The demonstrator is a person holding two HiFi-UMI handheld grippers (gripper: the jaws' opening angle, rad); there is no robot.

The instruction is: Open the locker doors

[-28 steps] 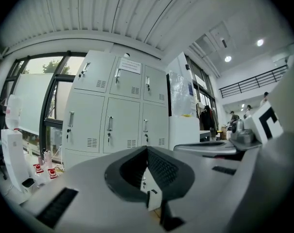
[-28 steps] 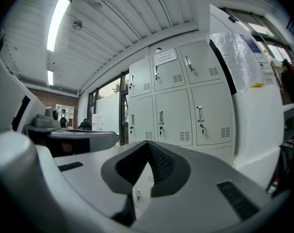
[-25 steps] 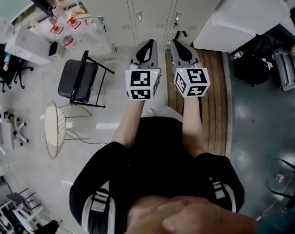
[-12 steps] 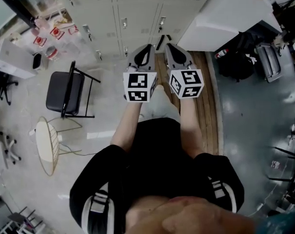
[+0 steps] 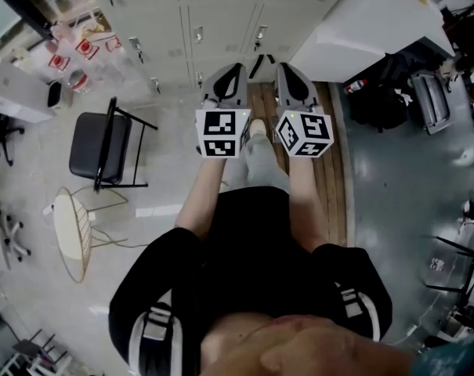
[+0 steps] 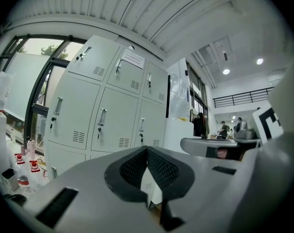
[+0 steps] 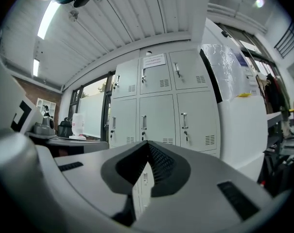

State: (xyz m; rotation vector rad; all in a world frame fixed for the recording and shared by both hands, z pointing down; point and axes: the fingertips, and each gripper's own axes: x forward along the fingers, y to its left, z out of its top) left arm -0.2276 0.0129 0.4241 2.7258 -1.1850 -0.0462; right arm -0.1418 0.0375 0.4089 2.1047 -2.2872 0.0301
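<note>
Locker doors (image 5: pixel 221 22) of pale grey sheet metal, all shut, fill the head view's 12 o'clock. They are tall rectangles with the long axis upright, each with a louvred vent and a slim vertical handle, and they face the person; what they hold is hidden. A tall white unit (image 5: pixel 378 22) stands at 1 o'clock, with wooden planks (image 5: pixel 338 163) at 3. A black folding chair (image 5: pixel 103 143) sits at 9 o'clock and a round wicker-topped table (image 5: pixel 70 233) at 8. The left gripper (image 6: pixel 147 149) and right gripper (image 7: pixel 147 144) point level at the lockers, apart from them, their ribbed black fingers pressed together on nothing. Red-labelled cups (image 5: pixel 68 53) cluster at 10 o'clock.
</note>
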